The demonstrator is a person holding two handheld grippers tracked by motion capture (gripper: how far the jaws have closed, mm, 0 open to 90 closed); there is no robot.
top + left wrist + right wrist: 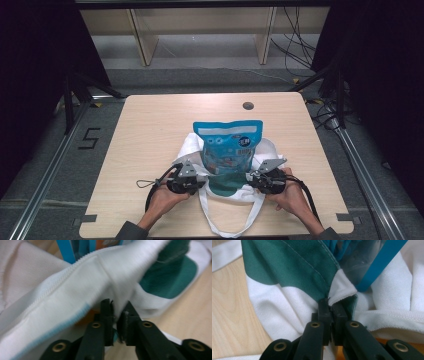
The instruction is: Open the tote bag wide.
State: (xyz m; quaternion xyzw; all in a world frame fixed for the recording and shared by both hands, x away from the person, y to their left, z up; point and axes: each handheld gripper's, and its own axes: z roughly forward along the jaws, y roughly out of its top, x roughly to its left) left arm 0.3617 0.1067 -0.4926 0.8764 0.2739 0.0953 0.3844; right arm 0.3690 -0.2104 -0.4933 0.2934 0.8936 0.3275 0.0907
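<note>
Judging from its folds, the white and green cloth bag (230, 187) is taken to be soft, light and limp, so it is best held at its stitched mouth hem, where the fabric is doubled and less likely to slip. The bag lies on the surface (150, 130) with a blue snack packet (228, 142) standing half inside it, its top leaning beyond the bag. The left gripper (196, 176) is seen at the bag's left rim, the right gripper (256, 176) at its right rim. In the left gripper view white hem is pinched between nearly closed jaws; in the right gripper view the jaws are pressed tight on the green-and-white edge. The loose strap (232, 227) nearer the person is shown from above.
</note>
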